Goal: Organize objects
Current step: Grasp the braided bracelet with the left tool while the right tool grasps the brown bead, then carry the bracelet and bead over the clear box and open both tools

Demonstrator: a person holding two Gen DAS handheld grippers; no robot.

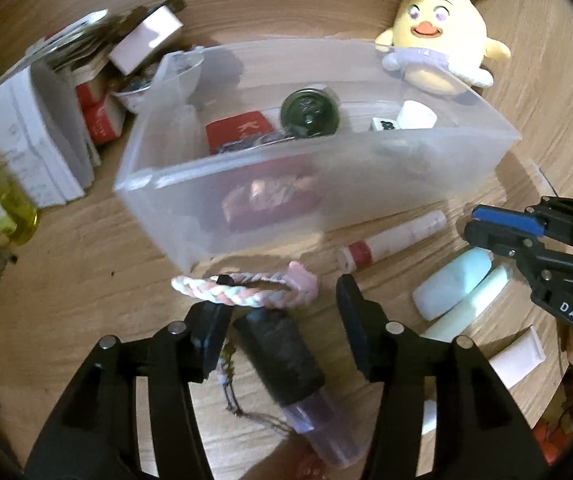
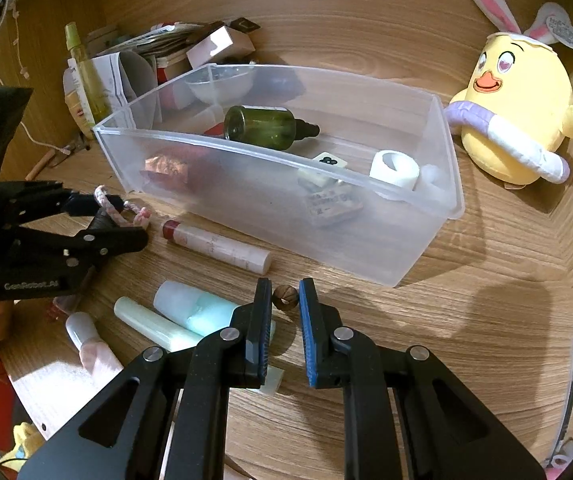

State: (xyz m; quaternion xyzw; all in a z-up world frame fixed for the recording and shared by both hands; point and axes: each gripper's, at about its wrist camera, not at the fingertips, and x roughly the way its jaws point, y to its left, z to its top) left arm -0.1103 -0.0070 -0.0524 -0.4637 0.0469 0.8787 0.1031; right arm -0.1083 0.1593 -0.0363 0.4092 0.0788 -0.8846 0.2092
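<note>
While pinched, bead (image 2: 285,299) fills hand-held gripper (image 2: 285,300).

One clear plastic bin (image 2: 426,248) sits on a wooden table (image 2: 466,320). Inside it lies one green glass bottle (image 2: 262,126) and one white tape roll (image 2: 392,168). Outside it are one yellow plush chick (image 2: 522,120), one red-capped tube (image 2: 214,246), one braided band (image 1: 242,290) and two pale pastel tubes (image 2: 190,306).
</note>
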